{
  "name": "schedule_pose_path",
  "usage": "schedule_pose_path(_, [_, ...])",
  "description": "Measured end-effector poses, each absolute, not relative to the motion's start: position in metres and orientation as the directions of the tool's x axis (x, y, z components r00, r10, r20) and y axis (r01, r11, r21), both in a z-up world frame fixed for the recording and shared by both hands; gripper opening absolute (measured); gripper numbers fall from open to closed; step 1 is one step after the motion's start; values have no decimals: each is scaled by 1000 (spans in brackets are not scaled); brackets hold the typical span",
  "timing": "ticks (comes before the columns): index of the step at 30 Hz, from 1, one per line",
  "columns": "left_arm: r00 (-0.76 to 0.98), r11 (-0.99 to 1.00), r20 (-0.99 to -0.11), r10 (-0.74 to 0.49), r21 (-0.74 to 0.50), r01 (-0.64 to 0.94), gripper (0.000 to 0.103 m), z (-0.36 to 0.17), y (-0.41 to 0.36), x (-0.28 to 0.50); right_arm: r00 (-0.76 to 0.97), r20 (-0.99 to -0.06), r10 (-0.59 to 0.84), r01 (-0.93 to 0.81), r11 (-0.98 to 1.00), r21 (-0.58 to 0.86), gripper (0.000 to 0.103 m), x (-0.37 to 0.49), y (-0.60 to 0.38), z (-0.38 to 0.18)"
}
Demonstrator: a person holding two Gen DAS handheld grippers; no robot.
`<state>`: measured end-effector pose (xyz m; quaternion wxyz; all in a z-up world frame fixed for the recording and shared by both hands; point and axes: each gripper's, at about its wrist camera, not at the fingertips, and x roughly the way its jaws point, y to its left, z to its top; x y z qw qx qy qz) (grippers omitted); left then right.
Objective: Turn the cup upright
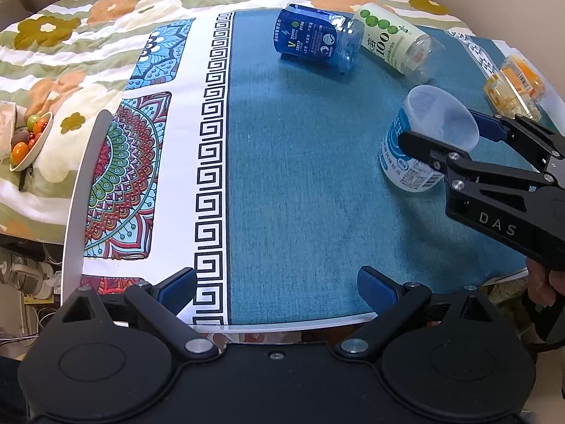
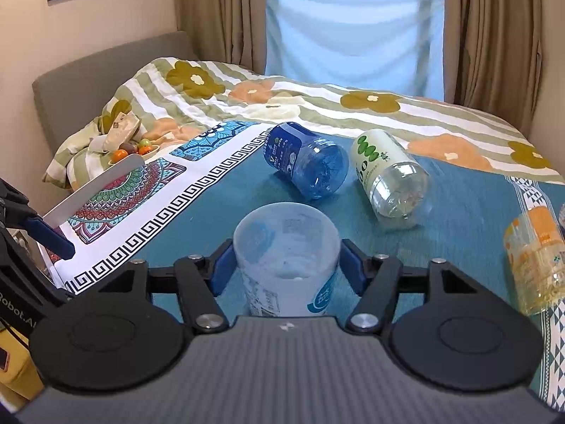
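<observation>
A white cup with a blue label (image 1: 420,141) stands mouth up on the teal mat (image 1: 300,183), slightly tilted. My right gripper (image 1: 448,134) is shut on it near the rim, one finger on each side. In the right wrist view the cup (image 2: 286,261) sits between the blue pads (image 2: 220,272), its open mouth facing up. My left gripper (image 1: 279,288) is open and empty, low over the mat's near edge; one of its fingers (image 2: 46,235) shows at the left of the right wrist view.
A blue cup (image 1: 314,37) (image 2: 303,164), a green-dotted clear cup (image 1: 399,40) (image 2: 388,176) and an orange cup (image 1: 512,84) (image 2: 536,258) lie on their sides on the mat. A bowl of fruit (image 1: 30,137) sits on the flowered quilt at the left.
</observation>
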<state>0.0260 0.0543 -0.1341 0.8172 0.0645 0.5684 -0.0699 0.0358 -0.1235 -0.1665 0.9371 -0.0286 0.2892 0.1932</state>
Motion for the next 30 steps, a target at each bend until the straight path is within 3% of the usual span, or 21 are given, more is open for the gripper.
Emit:
schedule_pose_path(7, [381,984,-924,-43,28,178,99,-112,52,23,755,-566,331,-335,937,102,93,27,-136,-136])
schedule_pose_path(10, [415,984,-908,-52,24,176,99,-93,48,21,753,-583,306,-283,950,133,103,20,-148,-106])
schedule_pose_path(20, [579,992,-810,-95,-29,122,102,-26,34,3,713,-693,108,-61,994,92,103,-3,-198,-23])
schedule_pose_path(30, [690,995,-719,-75,-12,96,103,5,17,-12,617,-787,-10,75,996,47,103,-19,-232,-19])
